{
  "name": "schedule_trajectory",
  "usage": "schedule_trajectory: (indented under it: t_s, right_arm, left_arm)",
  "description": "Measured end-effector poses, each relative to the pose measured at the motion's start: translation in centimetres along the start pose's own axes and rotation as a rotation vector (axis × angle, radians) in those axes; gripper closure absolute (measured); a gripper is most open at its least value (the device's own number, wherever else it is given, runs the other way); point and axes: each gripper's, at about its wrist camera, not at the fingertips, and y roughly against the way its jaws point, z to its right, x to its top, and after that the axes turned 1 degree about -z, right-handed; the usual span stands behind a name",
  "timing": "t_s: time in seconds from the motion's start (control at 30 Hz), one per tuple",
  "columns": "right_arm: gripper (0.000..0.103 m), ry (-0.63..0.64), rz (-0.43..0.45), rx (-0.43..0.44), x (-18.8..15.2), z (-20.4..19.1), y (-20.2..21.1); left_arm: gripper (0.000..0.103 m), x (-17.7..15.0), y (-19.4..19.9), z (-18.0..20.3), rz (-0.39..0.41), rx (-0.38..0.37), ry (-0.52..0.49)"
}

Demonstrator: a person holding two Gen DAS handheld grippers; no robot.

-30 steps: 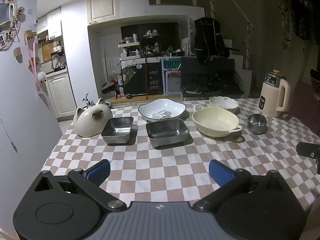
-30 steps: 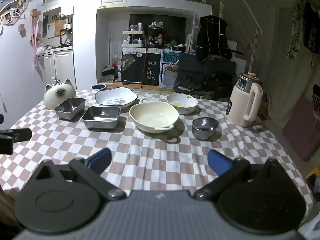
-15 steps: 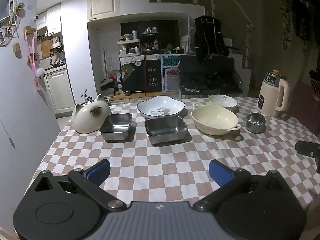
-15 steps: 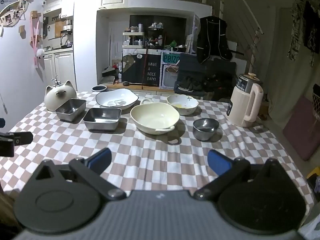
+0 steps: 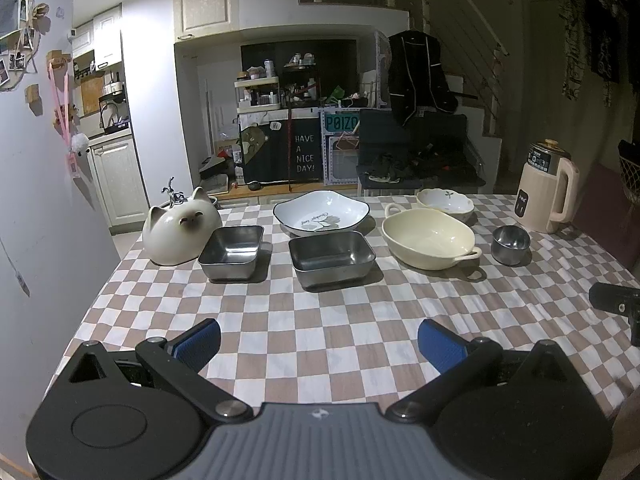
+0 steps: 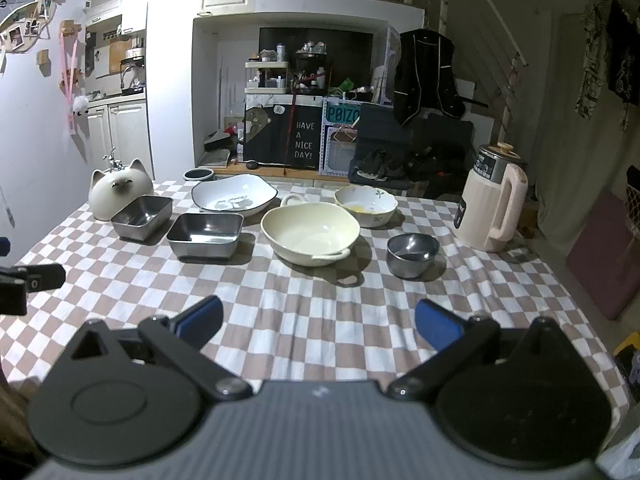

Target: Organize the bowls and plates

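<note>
On the checkered table [image 5: 320, 320] stand two square steel trays, a smaller one [image 5: 231, 253] at left and a larger one [image 5: 331, 258] in the middle. Behind them sits a white plate with a dark rim [image 5: 321, 217]. A cream handled bowl [image 5: 430, 238], a small flowered bowl [image 5: 445, 203] and a round steel cup [image 5: 511, 245] stand to the right. My left gripper [image 5: 318, 344] is open above the near table edge, well short of the dishes. My right gripper [image 6: 318, 322] is open too, nearest the cream bowl [image 6: 311, 233] and steel cup [image 6: 412, 254].
A white cat-shaped ceramic pot [image 5: 180, 236] stands at the table's back left. A cream electric kettle [image 6: 494, 200] stands at the back right. Bare checkered cloth lies between both grippers and the dishes. A wall runs close along the left side.
Both views have shifted slightly: the dishes sit a little lower and nearer in the left wrist view. Neither gripper has opened, shut or touched anything.
</note>
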Motion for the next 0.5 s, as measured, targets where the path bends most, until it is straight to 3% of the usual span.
schedule_trajectory:
  t_s: [0.5]
  right_arm:
    - [0.000,-0.003,-0.001,-0.001,-0.10,0.01,-0.05]
  left_arm:
    - [0.000,-0.06,-0.02,-0.06,-0.003,0.000,0.003]
